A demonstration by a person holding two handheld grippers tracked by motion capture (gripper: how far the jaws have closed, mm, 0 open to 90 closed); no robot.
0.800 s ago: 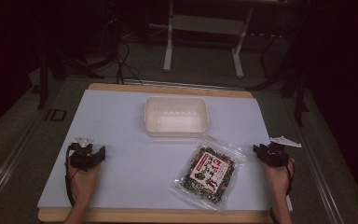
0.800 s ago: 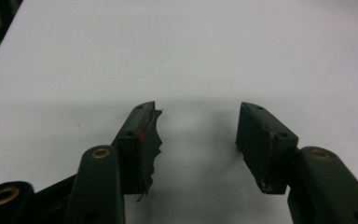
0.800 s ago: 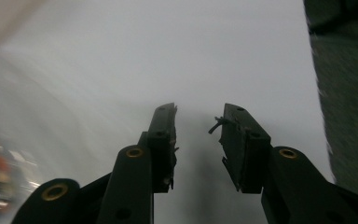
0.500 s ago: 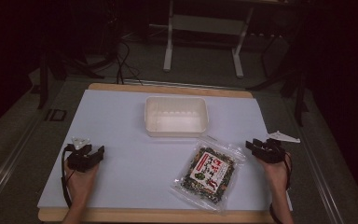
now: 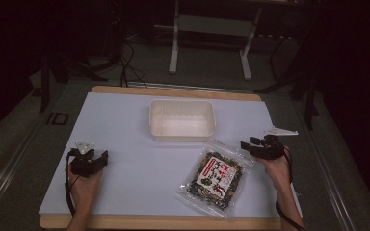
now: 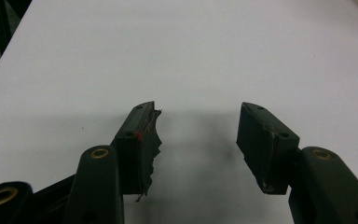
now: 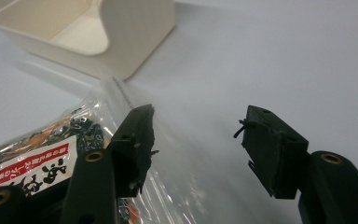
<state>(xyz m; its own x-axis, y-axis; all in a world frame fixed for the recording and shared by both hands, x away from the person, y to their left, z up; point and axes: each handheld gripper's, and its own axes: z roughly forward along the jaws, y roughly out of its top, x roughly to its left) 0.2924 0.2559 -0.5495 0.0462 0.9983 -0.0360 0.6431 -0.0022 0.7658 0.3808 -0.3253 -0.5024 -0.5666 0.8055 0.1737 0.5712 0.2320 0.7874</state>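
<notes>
White table (image 5: 125, 139) from above holds a tub (image 5: 182, 119) mid-back, a snack bag (image 5: 215, 176) before it. Left gripper (image 6: 198, 130) view: jaws apart over bare surface. Right gripper (image 7: 198, 135) view: jaws apart over the bag's clear corner

The left gripper (image 5: 102, 156) rests low near the table's (image 5: 125, 125) front-left corner, jaws apart. The right gripper (image 5: 245, 144) sits by the right edge, jaws spread wide.

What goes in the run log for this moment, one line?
left gripper: open, over bare mat | right gripper: open, at snack bag corner, nothing held | white tray: empty, behind bag
</notes>
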